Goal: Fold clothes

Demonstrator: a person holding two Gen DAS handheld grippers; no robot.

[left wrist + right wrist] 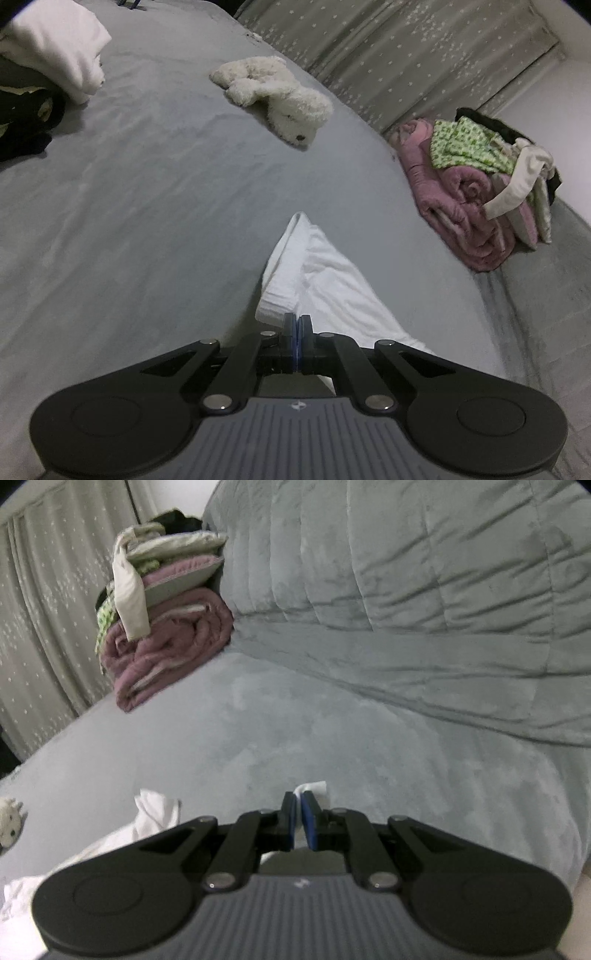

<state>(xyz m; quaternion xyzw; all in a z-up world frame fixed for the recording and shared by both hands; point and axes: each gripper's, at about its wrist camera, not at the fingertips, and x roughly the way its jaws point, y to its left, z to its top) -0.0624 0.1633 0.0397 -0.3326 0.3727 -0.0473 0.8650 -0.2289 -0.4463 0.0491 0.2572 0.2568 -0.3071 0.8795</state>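
A white garment [314, 273] lies on the grey bed [147, 221], bunched into a pointed fold that reaches away from me. My left gripper [297, 321] is shut, its blue pads pinching the near edge of that white cloth. In the right wrist view my right gripper [297, 799] is shut on another bit of the white garment [312, 788], which pokes out past the pads. More of the same white cloth [155, 812] trails off to the lower left under the gripper body.
A white plush toy [275, 96] lies on the bed further back. A stack of folded pink and green bedding [476, 184] sits at the right. A white and dark clothes pile [48, 66] is at the far left. A grey quilt [424, 572] rises behind the right gripper.
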